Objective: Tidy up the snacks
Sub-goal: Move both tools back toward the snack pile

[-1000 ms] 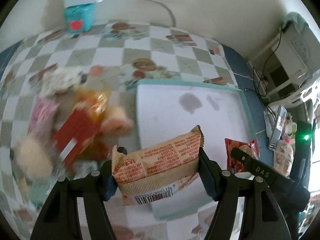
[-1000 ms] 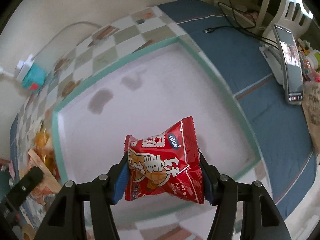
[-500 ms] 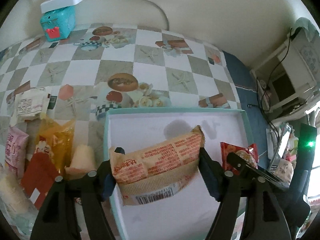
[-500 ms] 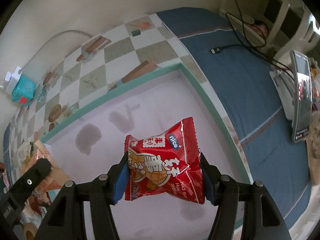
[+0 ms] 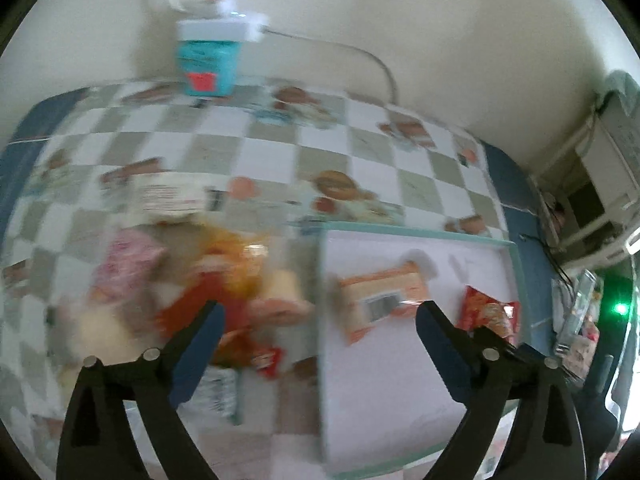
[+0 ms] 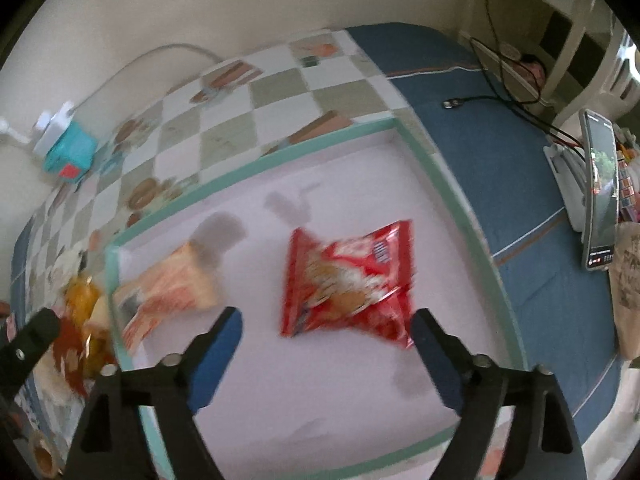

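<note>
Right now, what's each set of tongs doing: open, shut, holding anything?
Left tongs: opening, empty; the orange snack packet lies in the tray.
Right tongs: opening, empty; the red snack packet lies in the tray.

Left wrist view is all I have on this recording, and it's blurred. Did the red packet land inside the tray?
Observer: Yes. In the right wrist view the red packet lies flat on the tray's white floor, well inside the teal rim.
Operator: Are the right tongs clear of it?
Observer: Their jaws are opening and the right tongs touch nothing; the packet lies just beyond the blue pads.
Operator: And the orange packet?
Observer: The orange packet lies in the tray's left corner, apart from the red one, with bare floor between them.
Operator: Anything right of the tray?
Observer: A phone stands upright on a white stand on the blue cloth.
</note>
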A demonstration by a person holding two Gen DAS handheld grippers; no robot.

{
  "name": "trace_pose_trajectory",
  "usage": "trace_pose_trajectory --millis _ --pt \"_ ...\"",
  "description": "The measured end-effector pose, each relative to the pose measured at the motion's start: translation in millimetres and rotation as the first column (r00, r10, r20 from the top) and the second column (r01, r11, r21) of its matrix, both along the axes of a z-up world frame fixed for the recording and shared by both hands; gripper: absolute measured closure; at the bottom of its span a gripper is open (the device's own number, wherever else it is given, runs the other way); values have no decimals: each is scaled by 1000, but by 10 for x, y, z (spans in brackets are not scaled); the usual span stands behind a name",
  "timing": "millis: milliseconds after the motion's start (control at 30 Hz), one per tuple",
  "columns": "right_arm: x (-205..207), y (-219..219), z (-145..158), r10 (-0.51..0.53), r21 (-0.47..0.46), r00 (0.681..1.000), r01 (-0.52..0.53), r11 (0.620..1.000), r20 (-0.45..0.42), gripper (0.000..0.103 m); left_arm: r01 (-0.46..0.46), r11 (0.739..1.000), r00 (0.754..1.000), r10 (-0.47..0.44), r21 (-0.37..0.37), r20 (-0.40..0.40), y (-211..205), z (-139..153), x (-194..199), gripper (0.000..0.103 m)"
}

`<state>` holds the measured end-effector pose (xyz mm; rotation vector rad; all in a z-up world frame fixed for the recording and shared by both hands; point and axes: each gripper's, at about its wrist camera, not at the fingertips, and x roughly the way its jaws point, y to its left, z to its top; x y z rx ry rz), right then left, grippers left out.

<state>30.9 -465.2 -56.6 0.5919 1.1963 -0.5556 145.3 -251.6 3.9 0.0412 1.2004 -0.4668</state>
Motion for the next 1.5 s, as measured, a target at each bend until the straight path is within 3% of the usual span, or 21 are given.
trace_pose_trajectory --millis 67,300,433,600,967,1100,1333,1500 --pt "8 156 37 16 2 1000 -16 1000 11 2 -47 999 998 46 23 37 244 58 -21 6" --pt "38 708 137 52 -1 997 -52 999 52 0 -196 976 979 188 95 81 1116 48 -106 4" --pt "60 1040 242 67 -5 993 -67 998 100 0 -324 938 945 314 121 89 1630 0 -129 4" --pt "64 1474 442 67 -29 981 -62 998 181 0 -449 888 892 439 101 109 2147 10 -156 4" --pt "247 2210 745 174 -99 951 -153 983 256 0 -553 813 825 502 181 260 2611 164 -151 4" --pt "389 2439 768 216 -131 944 -188 973 249 0 -557 788 822 481 261 305 2677 156 -117 4" --pt "605 2709 583 245 -88 942 -230 969 231 0 -544 745 835 438 386 332 2824 49 -6 4" --pt "703 2814 455 255 -50 941 -250 967 221 0 -542 750 839 461 379 288 2975 -13 55 4"
